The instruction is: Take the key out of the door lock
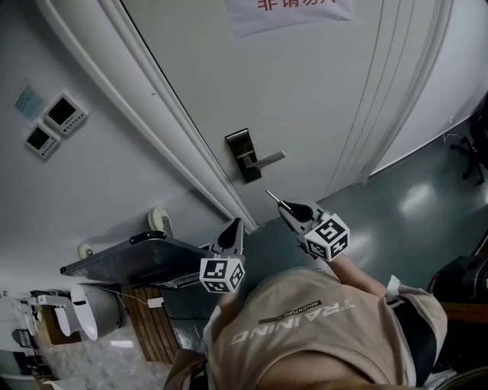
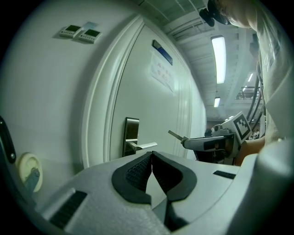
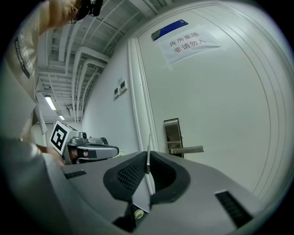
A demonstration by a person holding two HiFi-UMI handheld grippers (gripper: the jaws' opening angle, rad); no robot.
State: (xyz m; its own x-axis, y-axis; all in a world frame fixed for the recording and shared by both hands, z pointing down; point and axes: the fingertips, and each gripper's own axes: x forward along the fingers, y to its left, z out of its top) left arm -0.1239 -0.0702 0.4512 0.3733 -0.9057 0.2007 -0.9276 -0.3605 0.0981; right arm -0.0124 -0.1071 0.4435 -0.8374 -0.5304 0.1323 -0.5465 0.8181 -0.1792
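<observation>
The left gripper (image 2: 151, 161) is held aside, its jaws closed on nothing, since it is judged not to be needed. The key (image 3: 148, 146) is pinched edge-on between the jaws of the right gripper (image 3: 147, 165), well clear of the door lock (image 3: 173, 136) and evidently already out. Its long axis is laid along the jaws, with the tip aimed at the door (image 1: 320, 91).

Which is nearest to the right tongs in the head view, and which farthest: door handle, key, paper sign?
1. The key, clamped in the right tongs, sticking out toward the door.
2. The handle, on the door just beyond the key tip.
3. The sign, high on the door, at the picture's top edge.
</observation>
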